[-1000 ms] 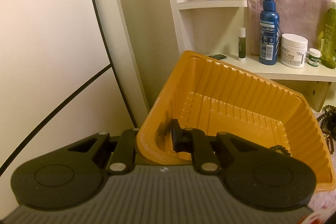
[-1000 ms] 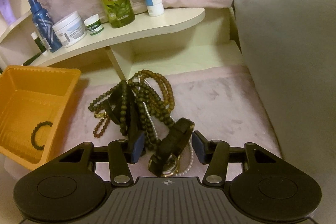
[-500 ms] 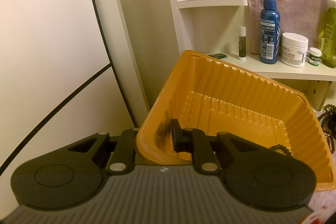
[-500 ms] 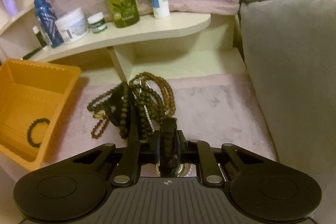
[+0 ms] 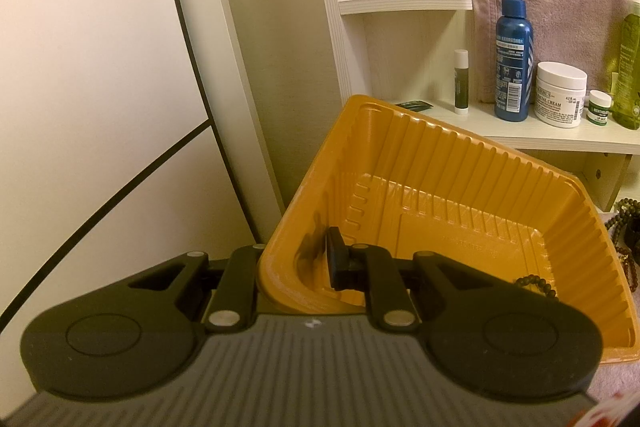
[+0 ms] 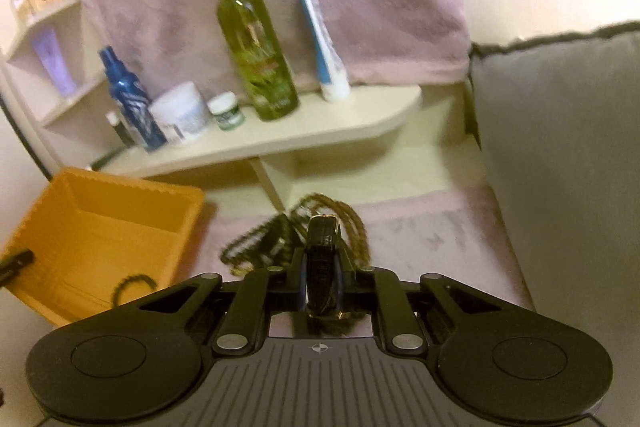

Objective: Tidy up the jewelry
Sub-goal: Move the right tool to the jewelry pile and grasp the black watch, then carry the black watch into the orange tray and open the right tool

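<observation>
In the left wrist view, the left gripper [image 5: 298, 263] is clamped on the near corner wall of the orange tray [image 5: 452, 167], one finger inside and one outside. A dark bead bracelet [image 5: 536, 283] lies on the tray floor near its right wall. A blue spray bottle [image 5: 513, 59] stands on the shelf [image 5: 560, 137] behind.

In the right wrist view, which is blurred, the right gripper [image 6: 322, 283] is closed on what looks like a black watch [image 6: 322, 267], its strap standing between the fingers. The pile of bead necklaces [image 6: 280, 239] lies just beyond on the pink mat [image 6: 432, 227], right of the tray.
</observation>
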